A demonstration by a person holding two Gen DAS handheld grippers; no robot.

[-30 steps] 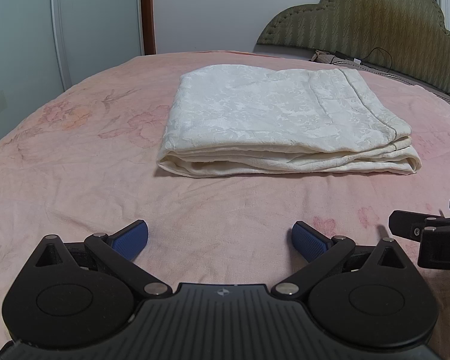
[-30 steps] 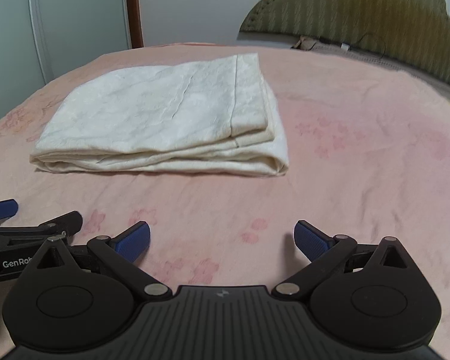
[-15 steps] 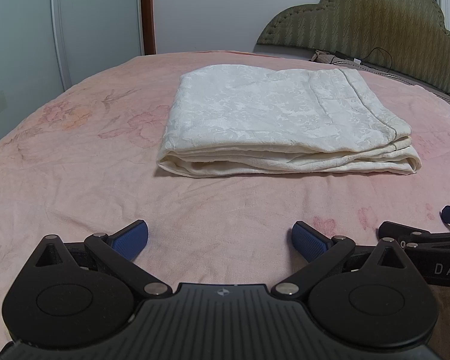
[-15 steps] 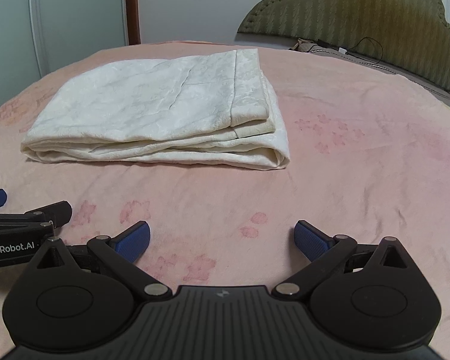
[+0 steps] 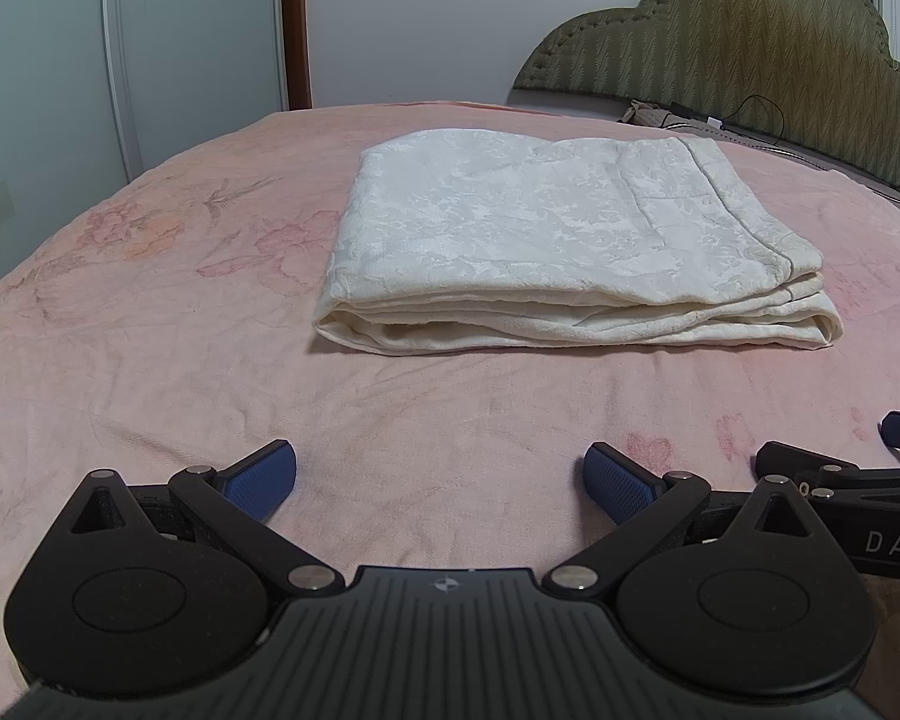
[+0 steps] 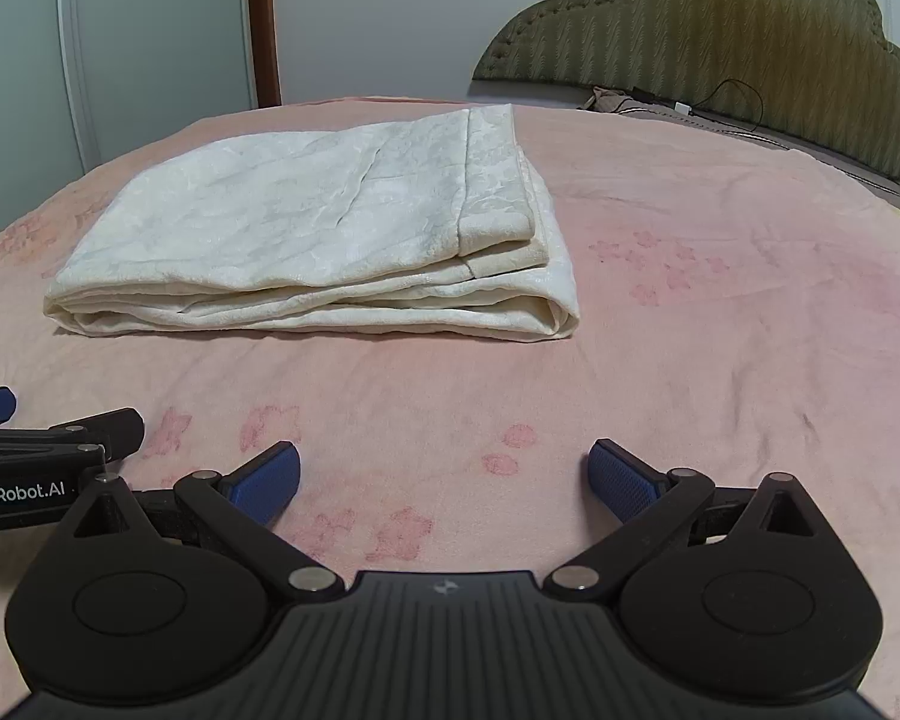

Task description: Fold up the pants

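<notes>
The cream pants lie folded on the pink bedspread; left gripper and right gripper spread wide, empty; best withdrawn without brushing the stack.

Folded cream pants on pink bedspread, left gripper jaws spread, well short

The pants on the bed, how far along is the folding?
Done: the cream pants lie in a flat, layered rectangle on the pink bedspread, edges roughly lined up. In hand: nothing; the left claw and right claw are both open, empty and short of the bundle. Left: apparently nothing, unless you want a smaller fold.
</notes>
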